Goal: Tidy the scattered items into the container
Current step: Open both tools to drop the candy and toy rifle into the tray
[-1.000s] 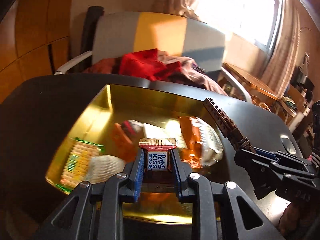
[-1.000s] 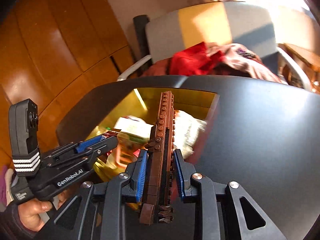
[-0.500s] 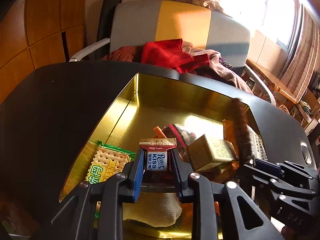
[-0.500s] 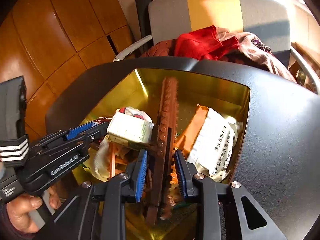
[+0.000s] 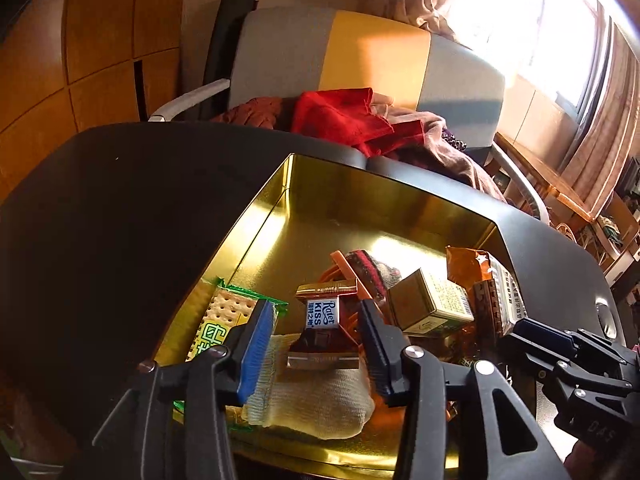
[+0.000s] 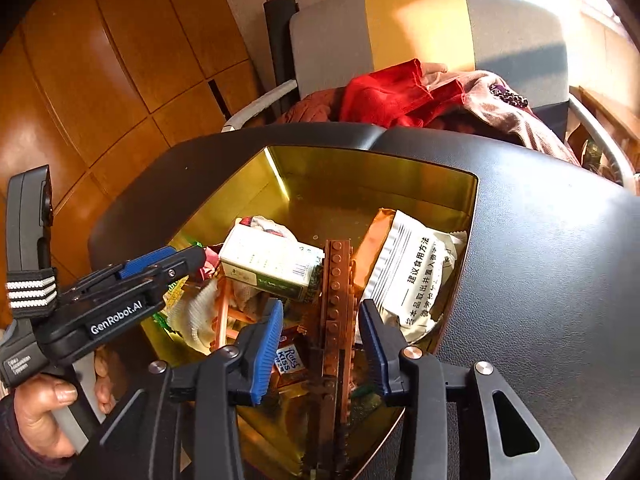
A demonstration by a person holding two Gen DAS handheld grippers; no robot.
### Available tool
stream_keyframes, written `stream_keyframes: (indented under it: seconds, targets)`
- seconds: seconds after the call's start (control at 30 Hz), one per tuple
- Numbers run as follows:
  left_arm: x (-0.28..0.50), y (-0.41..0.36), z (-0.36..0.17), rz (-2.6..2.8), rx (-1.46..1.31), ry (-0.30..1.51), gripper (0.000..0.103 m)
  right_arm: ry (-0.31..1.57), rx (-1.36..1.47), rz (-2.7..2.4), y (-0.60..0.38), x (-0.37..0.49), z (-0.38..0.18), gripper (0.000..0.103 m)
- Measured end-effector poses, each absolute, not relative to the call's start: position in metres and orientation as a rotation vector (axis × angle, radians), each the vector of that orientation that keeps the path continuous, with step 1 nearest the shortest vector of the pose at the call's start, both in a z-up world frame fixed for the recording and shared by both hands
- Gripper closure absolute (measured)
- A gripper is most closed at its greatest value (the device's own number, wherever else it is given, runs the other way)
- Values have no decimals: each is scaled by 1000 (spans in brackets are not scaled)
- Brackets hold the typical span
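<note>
A: What is the surface, and what room is it?

B: A black table [image 6: 540,280] stands in a sunny room. Behind it there is 1 chair [image 5: 360,64] with a grey and yellow back, and red cloth [image 6: 392,92] lies on its seat. On the left there are wooden panels [image 5: 100,40], on the right a bright window [image 5: 520,12] with curtains.

A: How many things can be counted?

B: 1 gold tin [image 5: 360,208], 2 grippers, 1 chocolate [image 5: 322,320], 1 brick bar [image 6: 338,300], 1 cracker pack [image 5: 224,316], 1 small box [image 6: 268,266], 1 white pouch [image 6: 416,280], 1 white sock [image 5: 316,400].

A: What does the tin hold?

B: All of these items. The chocolate lies on the sock. The brick bar leans on the pile, between box and pouch.

A: And the grippers?

B: The left gripper [image 5: 316,340] has just been opening; its jaws stand wide, the chocolate is between them but the pads do not touch it. The right gripper [image 6: 320,336] has also just been opening. The bar is between its jaws, free of the pads. A hand [image 6: 44,412] holds the left gripper's handle.
</note>
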State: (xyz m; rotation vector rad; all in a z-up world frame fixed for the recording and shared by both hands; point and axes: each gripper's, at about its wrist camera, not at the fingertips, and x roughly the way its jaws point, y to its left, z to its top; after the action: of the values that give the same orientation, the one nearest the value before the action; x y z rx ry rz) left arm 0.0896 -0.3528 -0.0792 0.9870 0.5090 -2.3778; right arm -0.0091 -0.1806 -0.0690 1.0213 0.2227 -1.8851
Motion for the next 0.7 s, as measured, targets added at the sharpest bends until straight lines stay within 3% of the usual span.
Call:
stream_keyframes:
  seconds: [0.27, 0.53, 0.7]
  targets:
    - [110, -357, -75, -2357, 960, 492, 54, 210, 985, -1904, -171, 2, -61, 56]
    - [132, -341, -73, -2292, 948, 464, 46, 229, 939, -1921, -164, 25, -53, 39]
    - [132, -320, -68, -2228, 972, 390, 45, 243, 932, -1968, -157, 36, -50, 34]
